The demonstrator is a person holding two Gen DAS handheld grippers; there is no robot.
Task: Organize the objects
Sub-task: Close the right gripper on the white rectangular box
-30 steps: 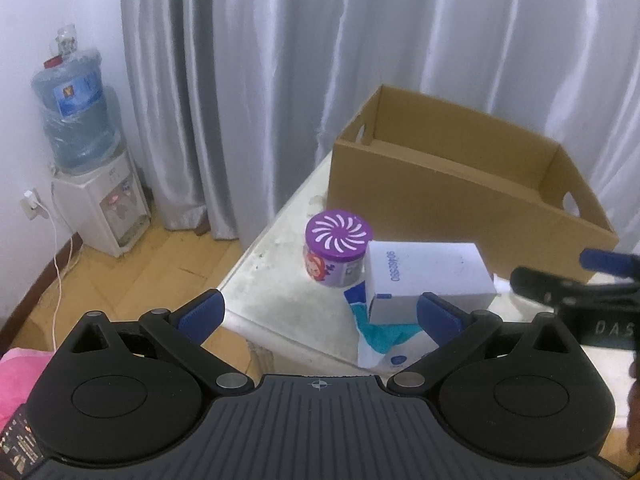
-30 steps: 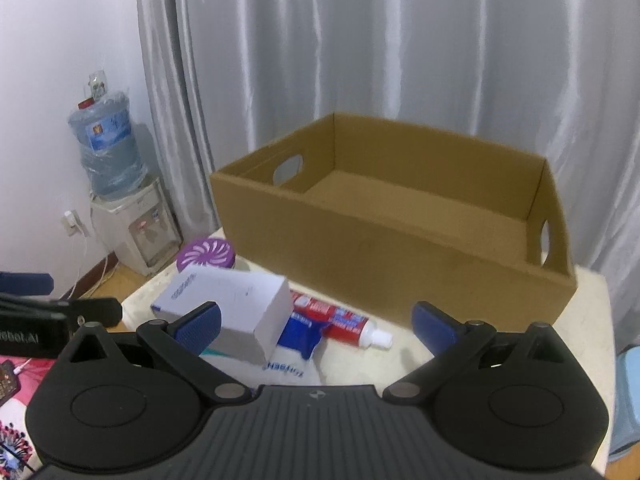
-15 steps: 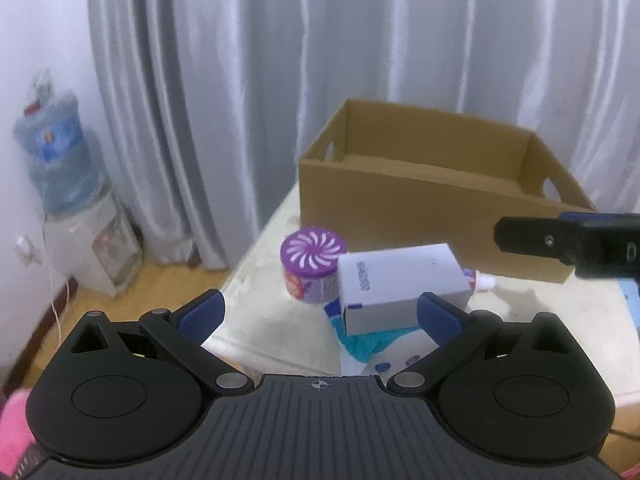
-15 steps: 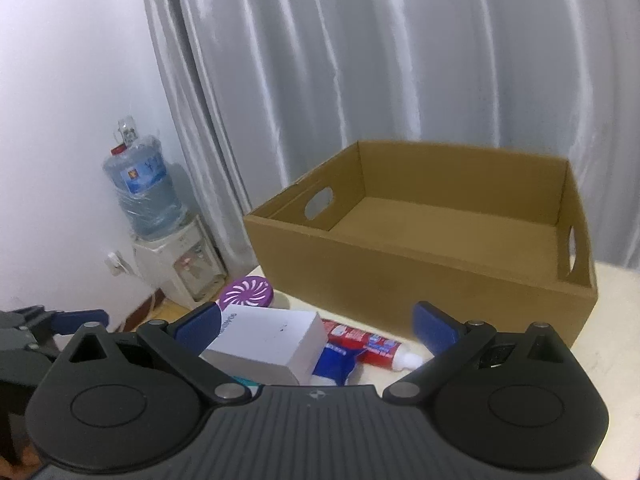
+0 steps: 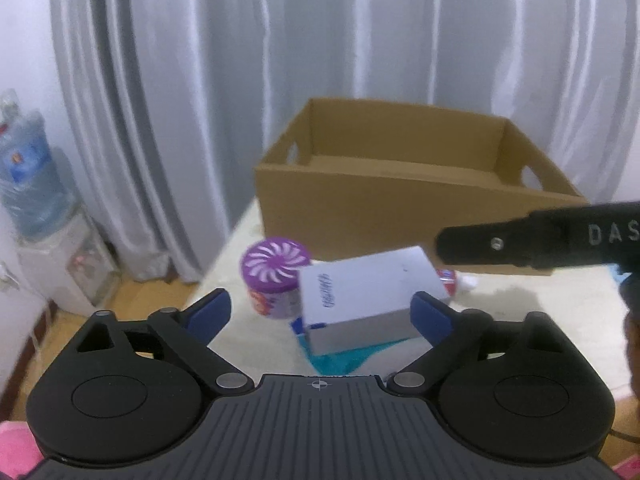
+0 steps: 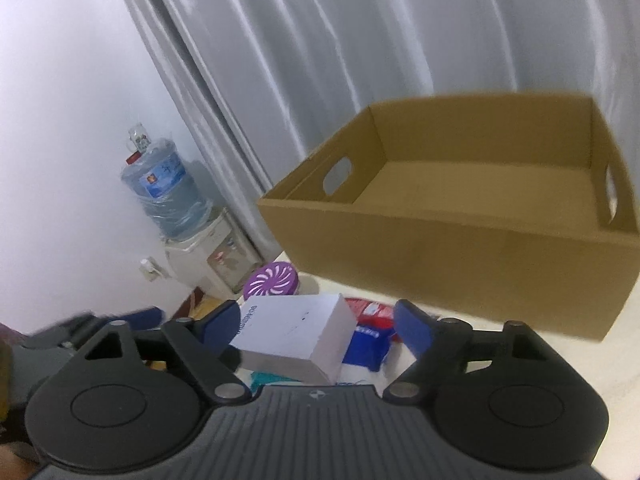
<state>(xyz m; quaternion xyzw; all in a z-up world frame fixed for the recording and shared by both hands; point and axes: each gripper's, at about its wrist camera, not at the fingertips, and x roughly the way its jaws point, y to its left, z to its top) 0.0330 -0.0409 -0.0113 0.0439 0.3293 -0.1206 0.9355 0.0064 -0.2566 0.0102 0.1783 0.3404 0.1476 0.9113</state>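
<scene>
A white carton (image 5: 368,292) lies on a teal and blue pouch (image 5: 340,356) on the cream table (image 5: 540,312). A can with a purple swirl lid (image 5: 276,264) stands at its left, and a red toothpaste tube (image 6: 368,308) lies behind it. The open brown cardboard box (image 6: 460,260) stands behind them with nothing in it. My left gripper (image 5: 320,312) hovers short of the carton, jaws closing, pads touching nothing. My right gripper (image 6: 316,322) is also closing over the carton (image 6: 296,332) without pressing it. One black finger (image 5: 500,242) of the right gripper crosses the left wrist view.
A water dispenser with a blue bottle (image 6: 164,188) stands on the wooden floor at the left, by the white wall. Grey curtains (image 5: 320,40) hang behind the table. The table's left edge (image 5: 224,256) runs beside the purple can. Pink cloth (image 5: 12,448) shows at the bottom left.
Both grippers have come closer to the pile and their jaws have narrowed. The right gripper has rolled, and its finger has slid leftward in the left wrist view.
</scene>
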